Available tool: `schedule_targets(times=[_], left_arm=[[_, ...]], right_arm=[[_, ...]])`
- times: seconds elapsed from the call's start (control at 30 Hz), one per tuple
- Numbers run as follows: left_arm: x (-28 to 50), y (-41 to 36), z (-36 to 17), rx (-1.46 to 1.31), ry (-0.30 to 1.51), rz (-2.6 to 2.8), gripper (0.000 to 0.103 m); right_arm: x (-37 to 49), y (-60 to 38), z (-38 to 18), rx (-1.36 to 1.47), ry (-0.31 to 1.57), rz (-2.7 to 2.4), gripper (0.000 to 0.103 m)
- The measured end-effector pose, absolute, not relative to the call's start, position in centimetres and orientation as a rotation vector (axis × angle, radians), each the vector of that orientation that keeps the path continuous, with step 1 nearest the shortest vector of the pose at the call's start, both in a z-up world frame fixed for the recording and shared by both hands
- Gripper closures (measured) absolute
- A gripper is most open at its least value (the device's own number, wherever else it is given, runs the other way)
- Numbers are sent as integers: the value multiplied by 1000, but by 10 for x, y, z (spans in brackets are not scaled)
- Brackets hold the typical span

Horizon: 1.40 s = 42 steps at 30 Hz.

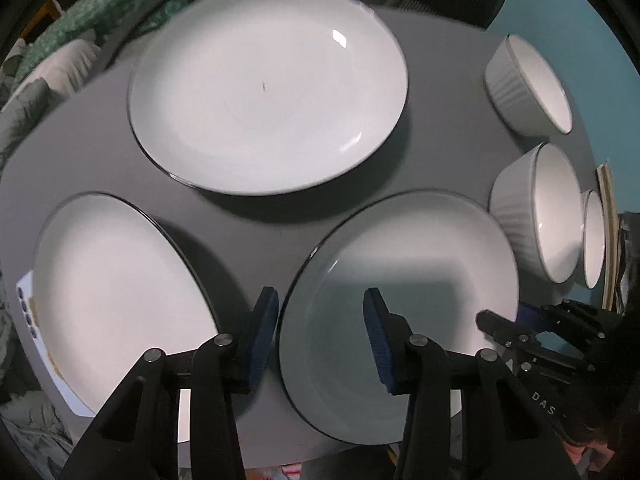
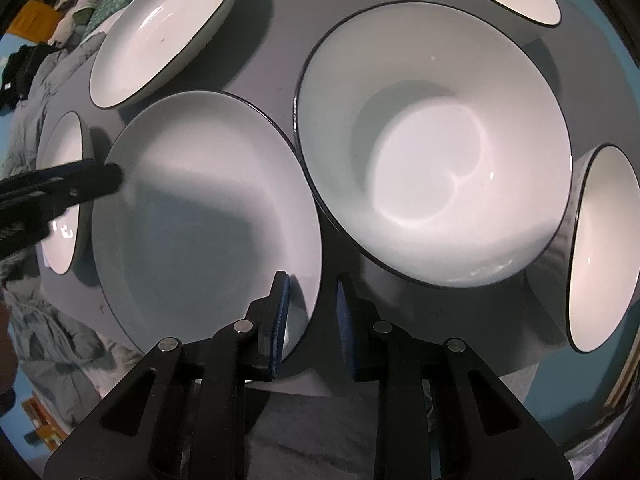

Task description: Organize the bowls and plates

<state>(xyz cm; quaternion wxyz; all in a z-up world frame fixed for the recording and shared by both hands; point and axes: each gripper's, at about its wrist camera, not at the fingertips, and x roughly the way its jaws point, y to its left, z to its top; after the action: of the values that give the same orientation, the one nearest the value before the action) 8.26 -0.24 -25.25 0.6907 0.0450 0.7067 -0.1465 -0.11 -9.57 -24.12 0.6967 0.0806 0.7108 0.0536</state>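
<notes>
Left gripper (image 1: 320, 336) straddles the near plate (image 1: 400, 312) rim, half-open, pads not pressing; right gripper (image 2: 312, 320) straddles the opposite rim, narrow, contact unclear. Nothing stacked yet: three plates, bowls (image 1: 536, 208) all separate on table (image 1: 256, 216).

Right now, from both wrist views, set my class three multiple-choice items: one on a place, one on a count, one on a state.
1. The left gripper straddles the rim of: A a bowl; B the nearest plate; C the farthest plate.
2. Ribbed bowls in the left wrist view: A one; B two; C three.
3. The plates are: A stacked; B apart and unstacked on the grey table; C upright in a rack.

Answers: 1 B, its dark rim runs between the two fingers. 2 C, three stand along the right edge. 3 B, bare table shows between them.
</notes>
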Motion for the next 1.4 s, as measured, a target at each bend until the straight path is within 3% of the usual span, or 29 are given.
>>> schedule_targets(times=[0.1, 0.3, 1.03, 1.4], left_arm=[[85, 0, -259, 108, 1596, -310, 70], [81, 19, -266, 28, 1632, -304, 77], [51, 99, -280, -196, 1660, -144, 77], [44, 117, -286, -235, 1640, -140, 75]], right_arm=[[0, -89, -243, 171, 1583, 128, 82], [-3, -84, -243, 165, 1575, 147, 84], [-10, 4, -247, 29, 1551, 304, 84], [-1, -23, -252, 131, 1566, 323, 82]])
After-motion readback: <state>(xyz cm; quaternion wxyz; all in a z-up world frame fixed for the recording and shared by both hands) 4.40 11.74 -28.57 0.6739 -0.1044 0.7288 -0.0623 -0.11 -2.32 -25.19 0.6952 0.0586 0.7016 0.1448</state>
